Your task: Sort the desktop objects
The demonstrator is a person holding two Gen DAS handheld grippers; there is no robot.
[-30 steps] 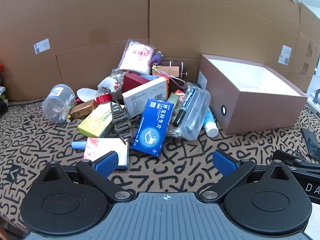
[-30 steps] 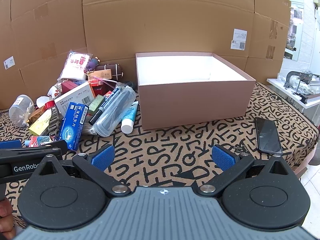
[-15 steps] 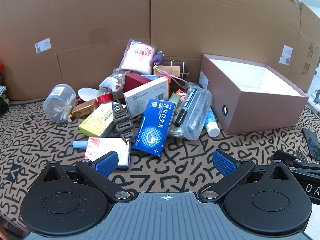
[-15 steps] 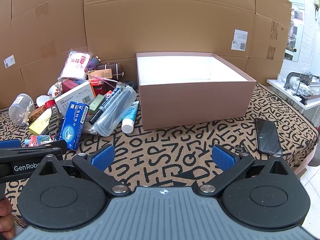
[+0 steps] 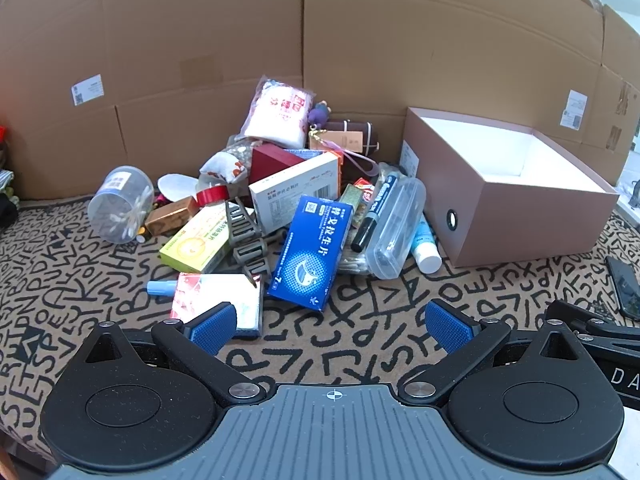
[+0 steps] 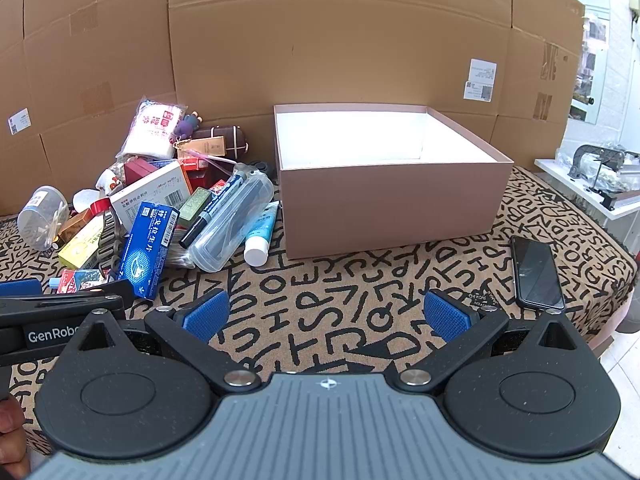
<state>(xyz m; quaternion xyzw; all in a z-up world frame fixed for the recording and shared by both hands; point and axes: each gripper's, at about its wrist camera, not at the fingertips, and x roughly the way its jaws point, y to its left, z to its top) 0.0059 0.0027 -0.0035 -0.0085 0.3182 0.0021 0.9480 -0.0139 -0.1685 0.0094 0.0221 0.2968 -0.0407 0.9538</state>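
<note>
A heap of small objects lies on the letter-patterned cloth: a blue medicine box (image 5: 311,253) (image 6: 149,247), a white medicine box (image 5: 298,194), a yellow-green box (image 5: 196,242), a clear case (image 5: 398,229) with a black marker (image 5: 374,216) on it, a white-capped tube (image 5: 424,245) and a clear jar (image 5: 120,204). To their right stands an open pink box (image 5: 516,216) (image 6: 394,206), empty inside. My left gripper (image 5: 330,328) is open, low in front of the heap, near a red-and-white packet (image 5: 216,296). My right gripper (image 6: 326,314) is open over bare cloth before the pink box.
Cardboard walls (image 6: 320,40) close off the back. A black phone (image 6: 536,272) lies on the cloth at the right, near its edge. A white shelf with metal tools (image 6: 596,176) stands beyond that edge. The left gripper's body (image 6: 60,312) shows low left in the right wrist view.
The left wrist view has shifted very slightly, the heap sitting a touch further right. Both grippers remain open; no object has moved.
</note>
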